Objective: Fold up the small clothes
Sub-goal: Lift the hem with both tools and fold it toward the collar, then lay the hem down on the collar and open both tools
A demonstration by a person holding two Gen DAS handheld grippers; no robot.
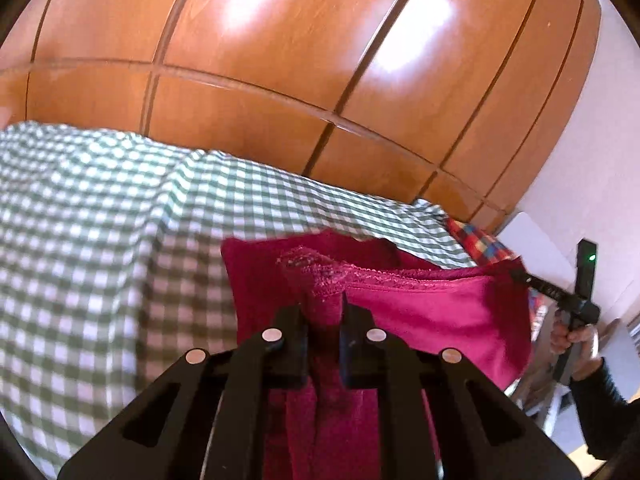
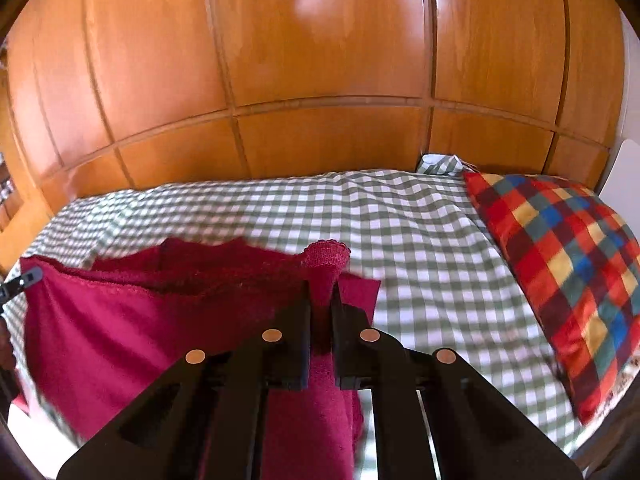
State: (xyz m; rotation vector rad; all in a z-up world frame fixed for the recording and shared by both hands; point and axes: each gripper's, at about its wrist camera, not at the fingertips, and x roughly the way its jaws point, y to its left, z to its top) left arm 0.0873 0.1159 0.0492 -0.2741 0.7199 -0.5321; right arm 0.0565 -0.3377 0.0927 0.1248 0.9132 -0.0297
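A small magenta garment (image 1: 432,312) with a lace-trimmed edge hangs stretched between my two grippers above the bed. My left gripper (image 1: 323,312) is shut on one corner of it. My right gripper (image 2: 322,300) is shut on the other corner of the garment (image 2: 120,320). In the left wrist view the right gripper (image 1: 528,280) shows at the far right, held by a hand, pinching the cloth's end. In the right wrist view the left gripper's tip (image 2: 24,278) shows at the far left edge on the cloth.
A green and white checked bedsheet (image 1: 80,220) covers the bed (image 2: 420,240). A multicoloured checked pillow (image 2: 568,260) lies at the right. Wooden wardrobe doors (image 2: 320,60) stand behind the bed. A white wall (image 1: 600,140) is at the right.
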